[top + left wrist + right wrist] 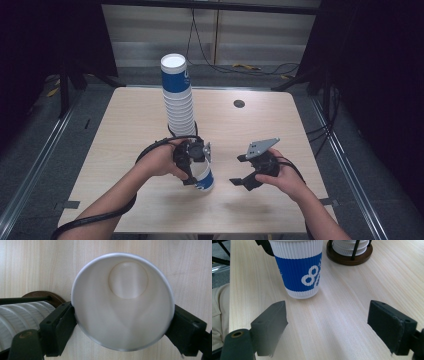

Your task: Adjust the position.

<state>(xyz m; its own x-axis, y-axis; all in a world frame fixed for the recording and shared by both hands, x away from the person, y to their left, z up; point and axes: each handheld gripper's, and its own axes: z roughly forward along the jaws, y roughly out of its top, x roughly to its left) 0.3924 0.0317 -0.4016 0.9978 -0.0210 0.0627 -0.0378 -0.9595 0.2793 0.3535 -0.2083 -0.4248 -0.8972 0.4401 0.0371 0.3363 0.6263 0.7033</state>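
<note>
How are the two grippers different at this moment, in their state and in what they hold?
The left gripper has its jaws closed on the rim of a single paper cup, while the right gripper has its jaws wide apart with nothing between them. The left gripper is at the cup, near the cup stack; the right gripper is apart from both, over bare table. Both are hand-held, with black jaws.
</note>
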